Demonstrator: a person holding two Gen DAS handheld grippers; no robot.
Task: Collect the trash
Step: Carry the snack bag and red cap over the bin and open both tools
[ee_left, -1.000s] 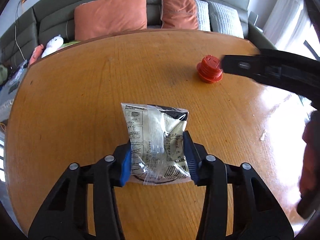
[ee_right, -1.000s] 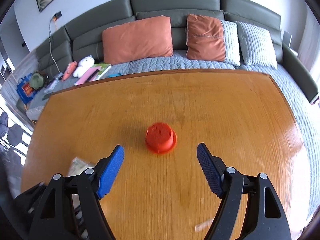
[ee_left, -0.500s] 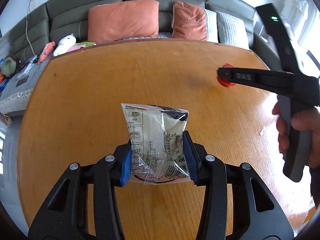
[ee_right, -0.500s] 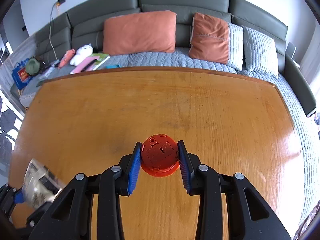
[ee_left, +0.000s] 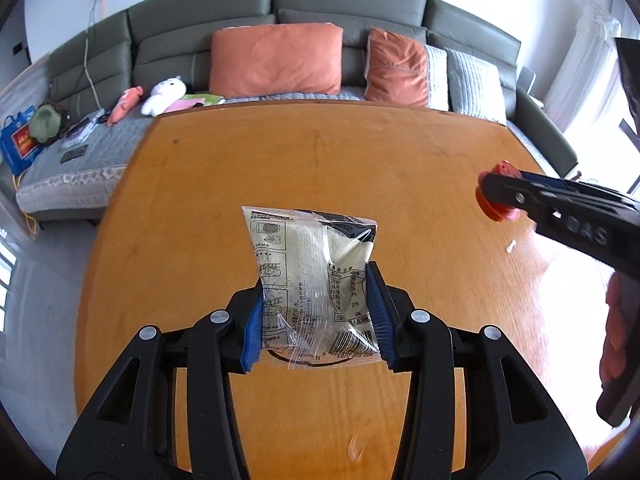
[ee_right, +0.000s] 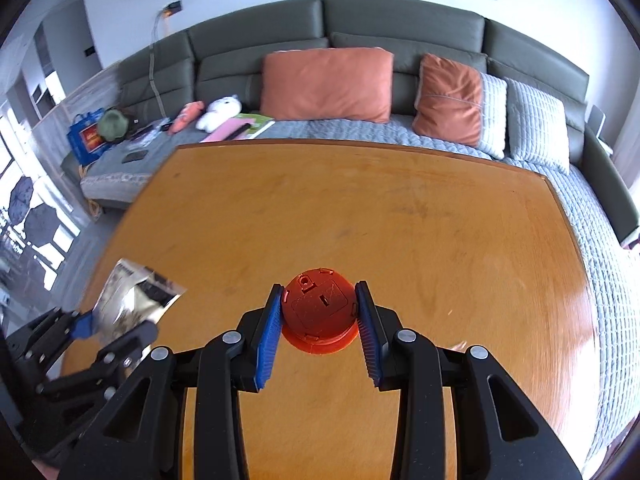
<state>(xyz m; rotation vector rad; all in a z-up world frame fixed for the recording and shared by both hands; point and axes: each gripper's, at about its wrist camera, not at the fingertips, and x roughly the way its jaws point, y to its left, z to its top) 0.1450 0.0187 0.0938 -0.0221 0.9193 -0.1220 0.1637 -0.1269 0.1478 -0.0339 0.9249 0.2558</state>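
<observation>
On the table (ee_right: pixel 400 220) little trash remains: my left gripper (ee_left: pixel 316 312) clamps the packet (ee_left: pixel 312 276), my right gripper (ee_right: pixel 318 330) the cap (ee_right: pixel 318 312), both undeposited, no bin visible.

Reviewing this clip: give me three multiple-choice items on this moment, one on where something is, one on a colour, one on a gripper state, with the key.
1. Where is the clear printed packet?
A. Flat on the sofa
B. Between the blue pads of the left hand-held gripper
C. Under an orange cushion

2. What colour is the round cap in the right hand-held gripper?
A. Green
B. White
C. Red-orange

3. What state is the right hand-held gripper in?
A. Shut on the cap
B. Wide open above the cap
C. Out of view

Key: 1 B, the left wrist view shows both pads pressing on the packet's sides above the wooden table. 2 C, the cap shows red-orange in both views. 3 A, the right wrist view shows both pads against the cap's sides.
</observation>
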